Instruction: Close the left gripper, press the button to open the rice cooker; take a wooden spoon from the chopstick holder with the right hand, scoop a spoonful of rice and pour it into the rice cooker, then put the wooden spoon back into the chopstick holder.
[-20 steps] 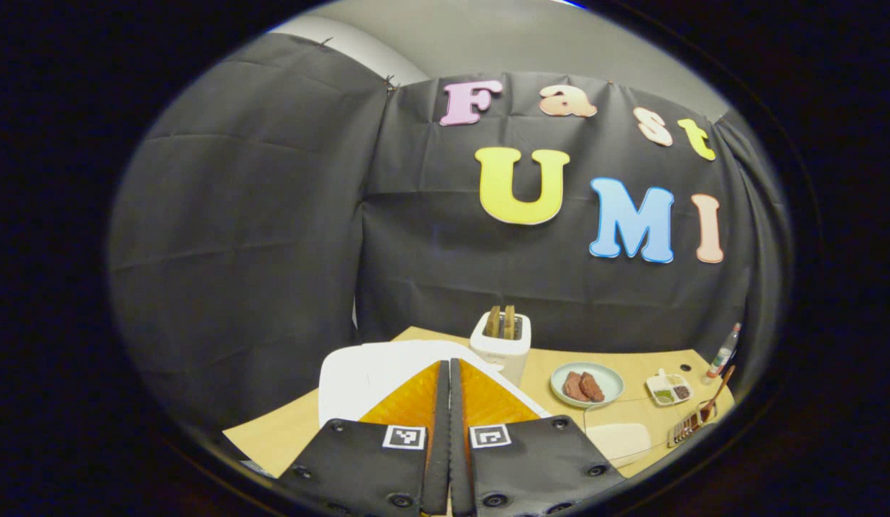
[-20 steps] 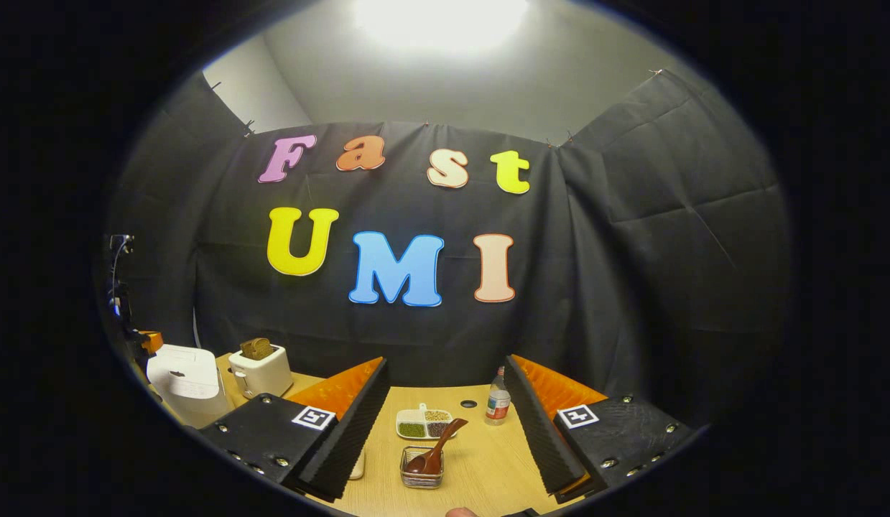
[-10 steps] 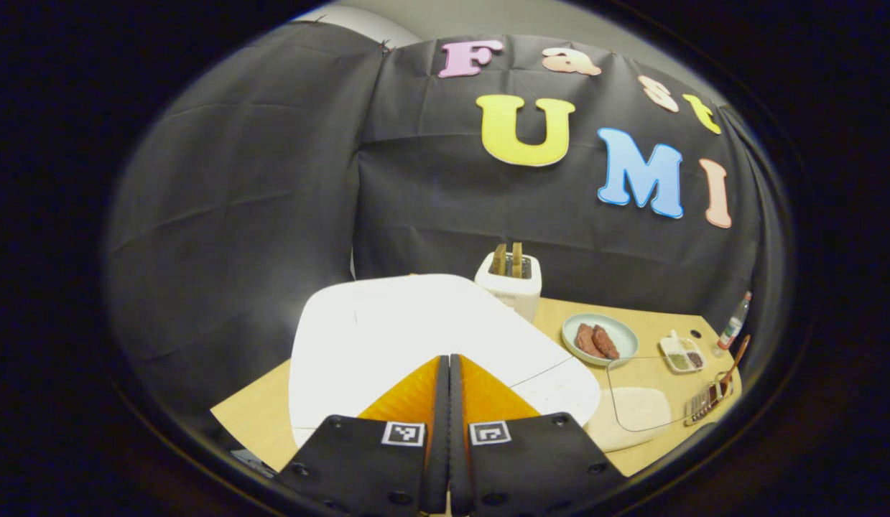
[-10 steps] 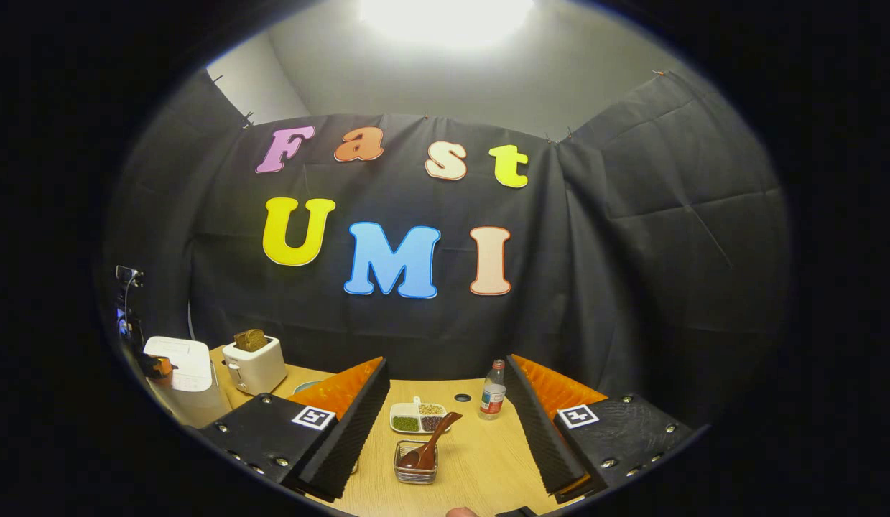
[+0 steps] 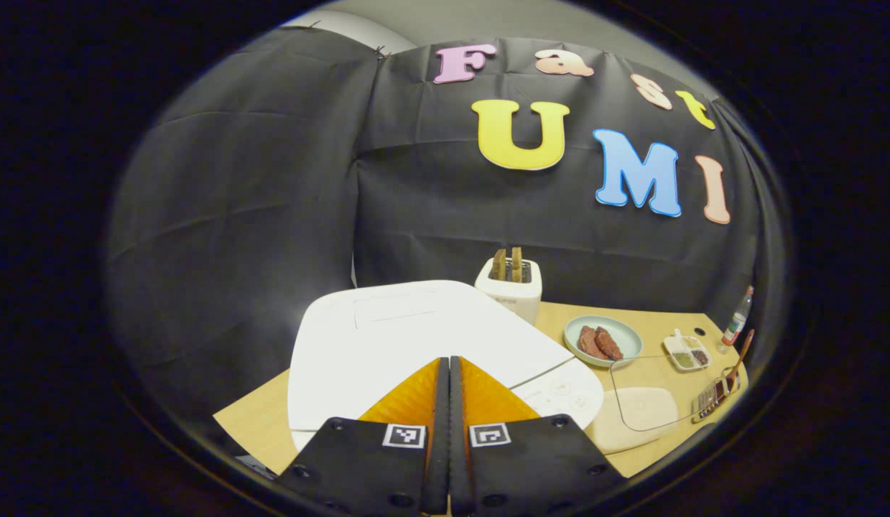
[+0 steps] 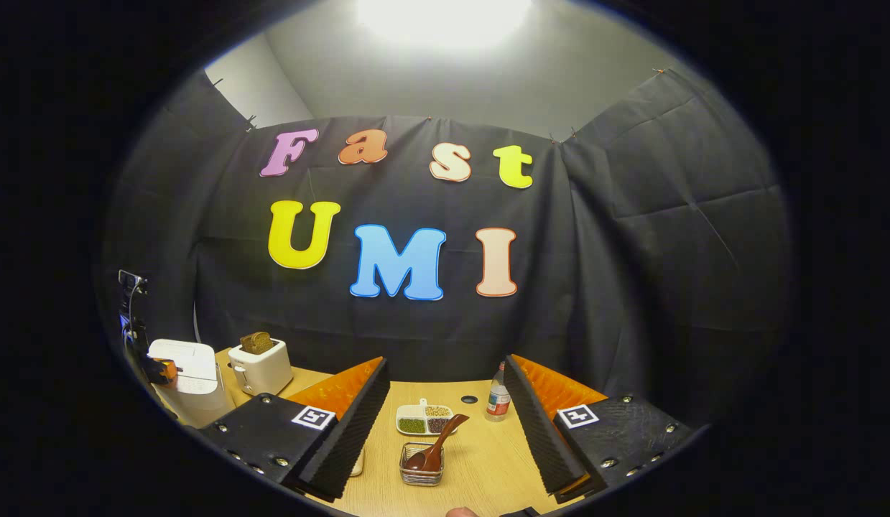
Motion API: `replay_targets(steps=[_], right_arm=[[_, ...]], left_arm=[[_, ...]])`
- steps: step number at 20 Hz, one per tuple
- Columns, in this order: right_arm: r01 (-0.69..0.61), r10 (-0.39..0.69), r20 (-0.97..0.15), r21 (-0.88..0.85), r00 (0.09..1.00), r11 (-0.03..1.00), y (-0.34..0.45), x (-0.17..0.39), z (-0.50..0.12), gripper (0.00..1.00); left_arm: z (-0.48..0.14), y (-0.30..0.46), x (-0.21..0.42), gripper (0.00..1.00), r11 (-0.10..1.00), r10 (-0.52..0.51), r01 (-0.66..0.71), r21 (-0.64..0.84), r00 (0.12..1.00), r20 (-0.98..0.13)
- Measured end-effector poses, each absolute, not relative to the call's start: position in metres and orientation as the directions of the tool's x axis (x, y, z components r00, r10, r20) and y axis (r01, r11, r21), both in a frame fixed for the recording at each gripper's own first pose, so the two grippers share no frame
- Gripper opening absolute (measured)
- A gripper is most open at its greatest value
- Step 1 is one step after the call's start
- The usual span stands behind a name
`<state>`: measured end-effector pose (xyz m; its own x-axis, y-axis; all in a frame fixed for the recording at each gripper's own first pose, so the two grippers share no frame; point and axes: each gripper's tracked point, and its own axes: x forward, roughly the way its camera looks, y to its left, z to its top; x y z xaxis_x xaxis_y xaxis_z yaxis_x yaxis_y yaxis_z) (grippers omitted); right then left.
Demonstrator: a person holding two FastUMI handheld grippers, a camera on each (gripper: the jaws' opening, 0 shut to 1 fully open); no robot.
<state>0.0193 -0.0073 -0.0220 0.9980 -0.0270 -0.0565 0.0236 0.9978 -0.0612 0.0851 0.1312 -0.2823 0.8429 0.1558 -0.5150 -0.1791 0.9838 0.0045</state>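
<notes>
Left gripper view: the left hand-held gripper [image 5: 449, 373] has its two fingers pressed flat together, nothing between them. Its tip sits over the front of the white rice cooker [image 5: 387, 337], whose lid is down; whether the tip touches the lid cannot be told. Small control markings show on the cooker's front lip, just right of the tip. Behind the cooker stands a white toaster [image 5: 509, 287] with two slices upright in its slots. To the right on the wooden worktop [image 5: 667, 327]: a pale green plate [image 5: 603, 341] with two brown pieces, a small divided dish [image 5: 687, 353], a bottle [image 5: 735, 323] near the far corner, a clear container [image 5: 642, 391] with a pale mass inside, and the chopstick holder [image 5: 712, 395] with the wooden spoon [image 5: 738, 353] leaning out of it.

Right gripper view: the right hand-held gripper [image 6: 445, 391] is spread wide, empty, above the worktop [image 6: 480, 459]. Between its fingers, lower down, the chopstick holder [image 6: 422, 465] carries the wooden spoon [image 6: 437, 449], handle tilted up and right. Divided dish [image 6: 423, 420] just behind it, bottle [image 6: 498, 398] to the right. Far left: rice cooker [image 6: 189, 380], toaster [image 6: 260, 366], and the other hand-held gripper at the cooker's top.
</notes>
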Motion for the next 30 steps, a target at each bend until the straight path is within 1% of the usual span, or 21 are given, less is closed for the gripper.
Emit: replay_targets(steps=[2, 4, 5, 7, 9, 10, 12, 14, 15, 16, 17, 19, 20, 23, 25, 26, 28, 29, 30], right_arm=[[0.022, -0.026, -0.057, -0.058, 0.998, 0.998, -0.010, 0.021, -0.022, 0.97], [0.016, -0.019, -0.058, -0.046, 0.998, 0.999, -0.011, 0.024, -0.022, 0.97], [0.011, -0.014, -0.058, -0.043, 0.998, 0.999, -0.011, 0.024, -0.022, 0.97], [0.006, -0.008, -0.056, -0.041, 0.998, 0.999, -0.013, 0.029, -0.023, 0.97], [-0.009, 0.008, -0.055, -0.027, 0.998, 1.000, -0.011, 0.032, -0.024, 0.97], [-0.018, 0.017, -0.055, -0.021, 0.998, 1.000, -0.010, 0.036, -0.025, 0.97], [-0.036, 0.035, -0.063, -0.016, 0.997, 0.999, -0.010, 0.044, -0.031, 0.97], [-0.049, 0.048, -0.082, -0.010, 0.995, 0.999, -0.012, 0.054, -0.041, 0.97], [-0.054, 0.053, -0.094, -0.005, 0.994, 0.999, -0.012, 0.059, -0.046, 0.97], [-0.058, 0.058, -0.102, 0.003, 0.993, 0.998, -0.014, 0.065, -0.050, 0.97], [-0.062, 0.063, -0.112, 0.015, 0.992, 0.998, -0.016, 0.072, -0.055, 0.97], [-0.064, 0.070, -0.140, 0.044, 0.988, 0.997, -0.021, 0.088, -0.070, 0.97], [-0.061, 0.070, -0.163, 0.057, 0.984, 0.996, -0.024, 0.096, -0.081, 0.97], [-0.049, 0.068, -0.246, 0.081, 0.967, 0.995, -0.035, 0.116, -0.113, 0.97], [-0.044, 0.070, -0.291, 0.094, 0.954, 0.995, -0.040, 0.128, -0.134, 0.97], [-0.039, 0.068, -0.309, 0.098, 0.949, 0.994, -0.044, 0.135, -0.145, 0.98], [-0.036, 0.070, -0.350, 0.101, 0.934, 0.994, -0.046, 0.145, -0.166, 0.97], [-0.039, 0.075, -0.373, 0.103, 0.925, 0.994, -0.046, 0.150, -0.177, 0.97], [-0.043, 0.082, -0.396, 0.107, 0.914, 0.993, -0.046, 0.154, -0.188, 0.98]], left_arm=[[-0.255, 0.134, 0.089, 0.08, 0.982, 0.183, -0.179, 0.051, 0.872, -0.454], [-0.214, 0.138, 0.093, 0.09, 0.977, 0.213, -0.187, 0.105, 0.908, -0.362], [-0.192, 0.134, 0.093, 0.09, 0.977, 0.211, -0.184, 0.111, 0.925, -0.316], [-0.164, 0.117, 0.093, 0.09, 0.985, 0.173, -0.160, 0.071, 0.946, -0.275], [-0.140, 0.113, 0.089, 0.10, 0.984, 0.179, -0.172, 0.050, 0.956, -0.232], [-0.135, 0.110, 0.084, 0.13, 0.984, 0.180, -0.175, 0.042, 0.959, -0.217], [-0.118, 0.101, 0.078, 0.54, 0.985, 0.170, -0.170, 0.020, 0.965, -0.197], [-0.104, 0.098, 0.069, 0.94, 0.983, 0.182, -0.183, 0.015, 0.969, -0.168], [-0.096, 0.095, 0.063, 0.95, 0.982, 0.187, -0.186, 0.015, 0.971, -0.151], [-0.088, 0.092, 0.059, 0.92, 0.983, 0.185, -0.185, 0.018, 0.973, -0.135], [-0.080, 0.087, 0.056, 0.97, 0.984, 0.180, -0.178, 0.023, 0.976, -0.123], [-0.069, 0.081, 0.047, 0.97, 0.985, 0.172, -0.169, 0.036, 0.979, -0.109], [-0.066, 0.077, 0.042, 0.94, 0.986, 0.168, -0.164, 0.038, 0.980, -0.105], [-0.061, 0.065, 0.027, 0.94, 0.988, 0.154, -0.151, 0.043, 0.982, -0.109], [-0.058, 0.060, 0.019, 0.92, 0.986, 0.158, -0.152, 0.061, 0.981, -0.109], [-0.059, 0.057, 0.014, 0.94, 0.986, 0.159, -0.152, 0.066, 0.981, -0.112], [-0.057, 0.055, 0.007, 0.94, 0.985, 0.165, -0.158, 0.067, 0.979, -0.118], [-0.058, 0.055, 0.004, 0.97, 0.984, 0.170, -0.163, 0.070, 0.978, -0.121], [-0.057, 0.057, 0.002, 0.97, 0.982, 0.181, -0.172, 0.078, 0.976, -0.124]])
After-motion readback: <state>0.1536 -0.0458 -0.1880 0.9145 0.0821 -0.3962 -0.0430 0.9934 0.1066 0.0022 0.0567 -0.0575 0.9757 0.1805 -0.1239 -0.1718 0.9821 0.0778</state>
